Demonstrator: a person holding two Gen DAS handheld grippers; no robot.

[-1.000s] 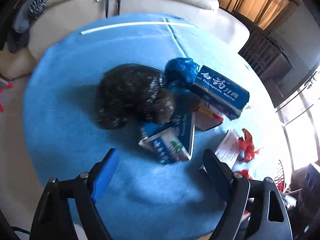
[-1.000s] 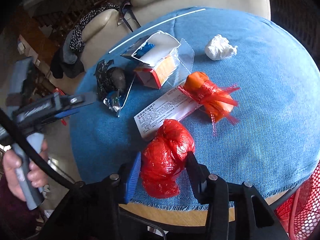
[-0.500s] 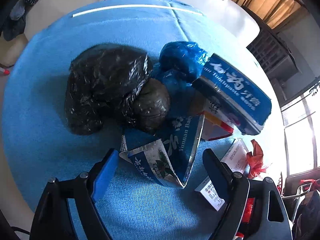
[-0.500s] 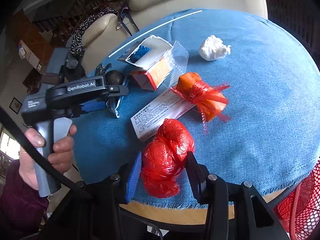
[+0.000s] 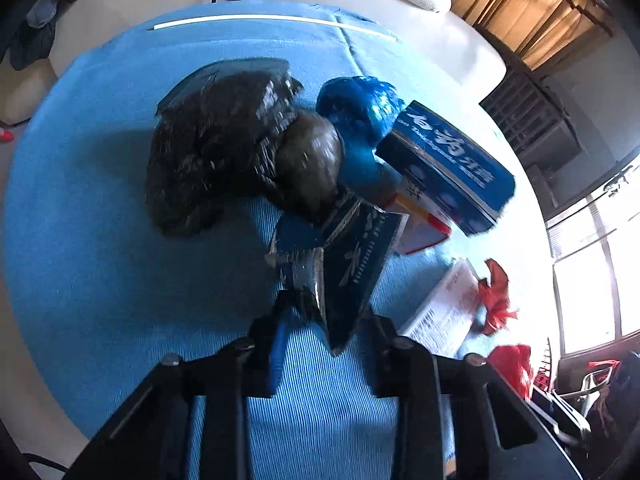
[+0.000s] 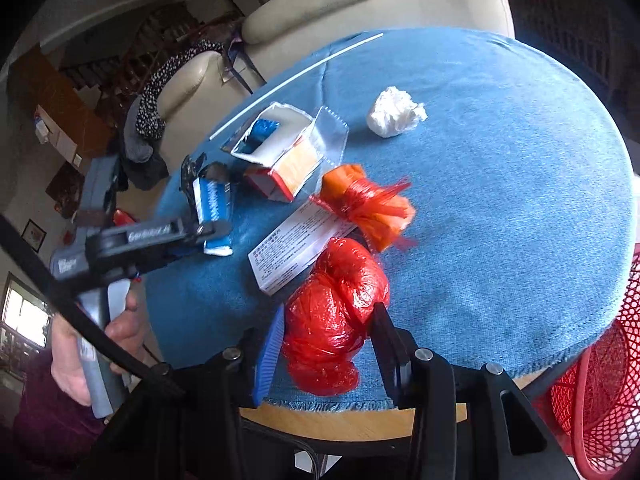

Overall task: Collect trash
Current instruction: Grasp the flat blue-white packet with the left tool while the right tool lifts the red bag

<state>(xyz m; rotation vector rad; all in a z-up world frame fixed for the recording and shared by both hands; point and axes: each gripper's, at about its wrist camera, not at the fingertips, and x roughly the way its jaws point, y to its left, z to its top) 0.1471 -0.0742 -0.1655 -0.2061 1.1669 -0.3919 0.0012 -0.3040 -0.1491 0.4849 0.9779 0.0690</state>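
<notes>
Two views. Left wrist: the left gripper (image 5: 324, 320) is closing on a torn blue carton (image 5: 344, 256) on the cloth (image 5: 100, 280), its flap between the jaws; thin, light card, crushable, best pinched at that edge. A box (image 5: 452, 168) reads "Toothpaste".

Right wrist: the right gripper (image 6: 328, 332) clamps a red bag (image 6: 336, 316) at the near table edge; soft, slippery film, held across its middle. "GenRobot" is faintly legible on the other tool.
</notes>
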